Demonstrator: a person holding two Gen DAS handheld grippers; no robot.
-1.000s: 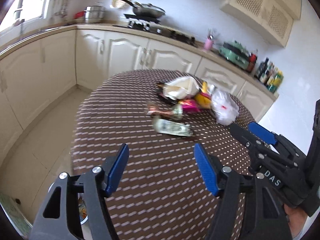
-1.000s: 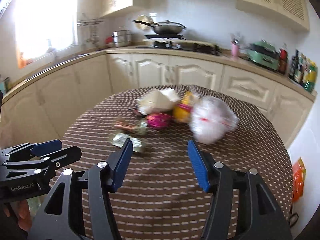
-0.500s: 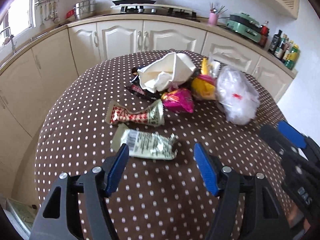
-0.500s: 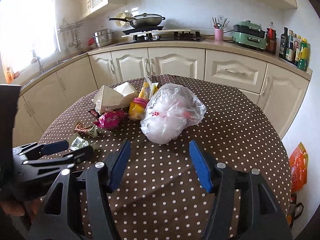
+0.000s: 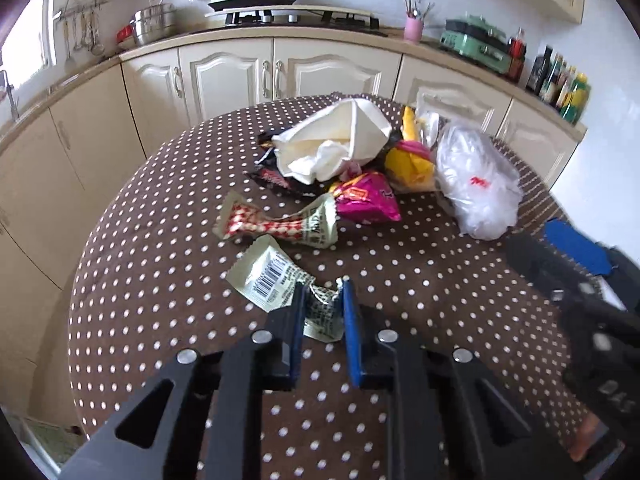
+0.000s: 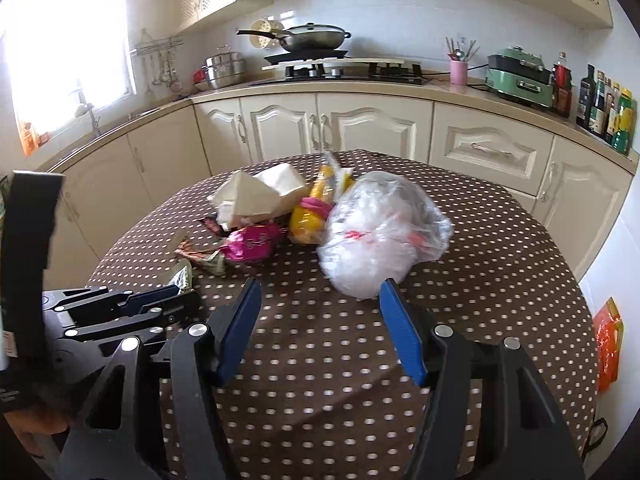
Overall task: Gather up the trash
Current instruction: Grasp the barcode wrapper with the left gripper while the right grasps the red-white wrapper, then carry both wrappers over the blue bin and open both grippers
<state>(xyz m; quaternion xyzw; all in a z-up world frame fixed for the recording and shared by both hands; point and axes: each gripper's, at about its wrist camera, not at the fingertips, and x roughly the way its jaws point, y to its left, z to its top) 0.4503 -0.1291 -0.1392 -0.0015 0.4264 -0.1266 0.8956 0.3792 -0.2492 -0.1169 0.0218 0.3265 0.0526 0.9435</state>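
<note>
On the dotted table, barcode wrapper between left gripper jaws.

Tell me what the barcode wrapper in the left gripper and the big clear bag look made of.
Pale barcode-printed wrapper, pinched in the left gripper, whose jaws have just been closing: thin plastic film, probably, slightly glossy, crinkled, with a serrated edge. Large clear bag: thin translucent plastic, shiny; wrinkles catch highlights and its contents show through hazily.
</note>
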